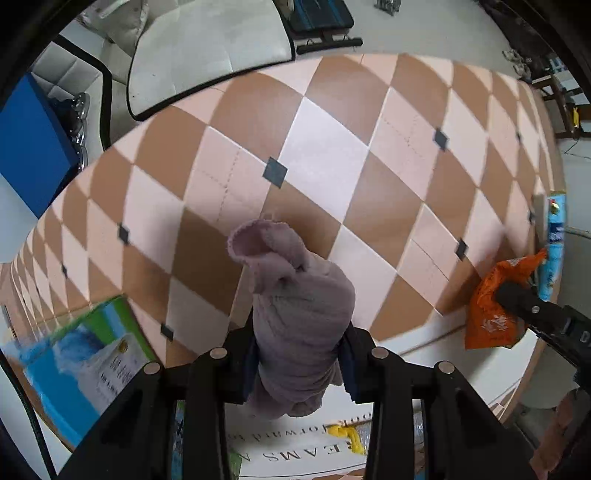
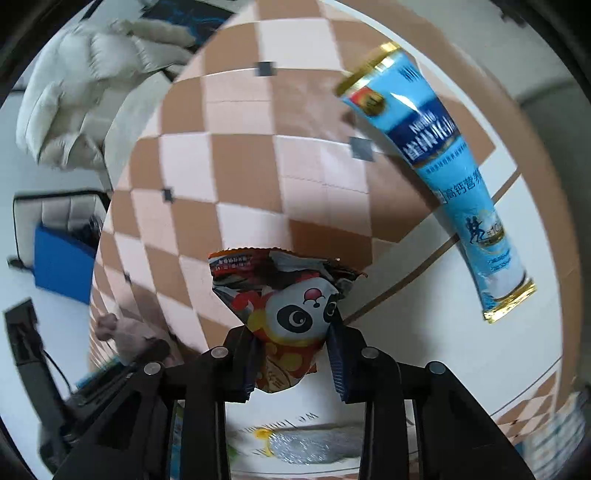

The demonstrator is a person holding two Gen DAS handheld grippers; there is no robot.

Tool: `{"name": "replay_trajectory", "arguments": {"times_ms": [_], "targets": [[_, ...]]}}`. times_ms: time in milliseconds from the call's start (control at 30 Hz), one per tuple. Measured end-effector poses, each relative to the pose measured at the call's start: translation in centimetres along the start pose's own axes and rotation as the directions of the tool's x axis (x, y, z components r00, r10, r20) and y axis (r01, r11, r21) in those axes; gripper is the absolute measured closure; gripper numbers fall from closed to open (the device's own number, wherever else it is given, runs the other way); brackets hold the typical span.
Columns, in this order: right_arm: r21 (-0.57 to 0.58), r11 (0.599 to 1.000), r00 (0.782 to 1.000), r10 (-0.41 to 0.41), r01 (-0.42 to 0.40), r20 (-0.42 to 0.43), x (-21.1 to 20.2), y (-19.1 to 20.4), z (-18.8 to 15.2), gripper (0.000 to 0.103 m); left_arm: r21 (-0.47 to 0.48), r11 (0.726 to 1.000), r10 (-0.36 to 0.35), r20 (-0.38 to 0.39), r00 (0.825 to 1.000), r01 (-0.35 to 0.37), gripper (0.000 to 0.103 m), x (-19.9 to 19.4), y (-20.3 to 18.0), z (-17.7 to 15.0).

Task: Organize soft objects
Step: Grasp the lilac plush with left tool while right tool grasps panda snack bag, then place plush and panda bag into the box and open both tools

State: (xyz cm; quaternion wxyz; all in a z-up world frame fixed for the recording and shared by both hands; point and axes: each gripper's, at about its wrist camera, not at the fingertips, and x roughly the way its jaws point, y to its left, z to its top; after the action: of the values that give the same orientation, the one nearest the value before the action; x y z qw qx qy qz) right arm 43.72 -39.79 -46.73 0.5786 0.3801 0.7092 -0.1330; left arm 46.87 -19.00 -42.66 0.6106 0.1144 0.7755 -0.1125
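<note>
Flanking the clamped purple cloth [image 1: 295, 314], green-blue packet [image 1: 85, 362], orange packet [image 1: 491, 314]

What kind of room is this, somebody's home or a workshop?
Most likely a home living room. A cream cushioned sofa stands on a pale floor beyond the table's diamond-patterned cloth, where household bits lie: a rolled mauve cloth, a panda snack packet and a blue milk-powder sachet.
</note>
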Motion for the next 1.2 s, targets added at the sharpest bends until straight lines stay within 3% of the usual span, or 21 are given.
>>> {"name": "replay_trajectory", "arguments": {"times_ms": [133,333,500,700,833,1067,1200], "targets": [[-0.107,0.994,0.999,-0.008,0.012,0.035,-2.1,2.6,-2.7,0.070,-0.019,0.999,-0.039,0.089,0.995,0.041,0.070,-4.0,1.1,-3.2],[-0.338,0.941,0.997,0.024,0.002,0.074,-6.2,9.1,-10.7,0.070,-0.066,0.991,-0.101,0.225,0.969,0.118,0.070,-10.5,5.0,-11.3],[-0.508,0.861,0.996,0.057,-0.015,0.067,-8.1,14.3,-19.2,0.070,-0.135,0.988,-0.031,0.282,0.959,0.071,0.070,-12.8,12.5,-17.4],[-0.663,0.748,0.999,0.047,-0.031,0.006,-5.6,21.7,-28.9,0.070,-0.261,0.965,0.044,0.243,0.969,0.022,0.070,-11.3,22.8,-22.7],[-0.715,0.698,0.999,0.004,-0.028,-0.035,-1.3,26.6,-33.7,0.070,-0.338,0.940,0.027,0.186,0.982,0.038,0.070,-9.0,28.6,-24.3],[-0.756,0.654,0.994,-0.082,0.004,-0.067,6.3,31.7,-38.6,0.070,-0.399,0.915,-0.029,0.097,0.995,0.065,0.070,-4.8,34.9,-24.4],[-0.759,0.651,0.991,-0.116,0.022,-0.072,8.8,33.3,-39.1,0.070,-0.415,0.904,-0.083,0.055,0.995,0.099,0.070,-2.7,36.6,-23.9]]}}
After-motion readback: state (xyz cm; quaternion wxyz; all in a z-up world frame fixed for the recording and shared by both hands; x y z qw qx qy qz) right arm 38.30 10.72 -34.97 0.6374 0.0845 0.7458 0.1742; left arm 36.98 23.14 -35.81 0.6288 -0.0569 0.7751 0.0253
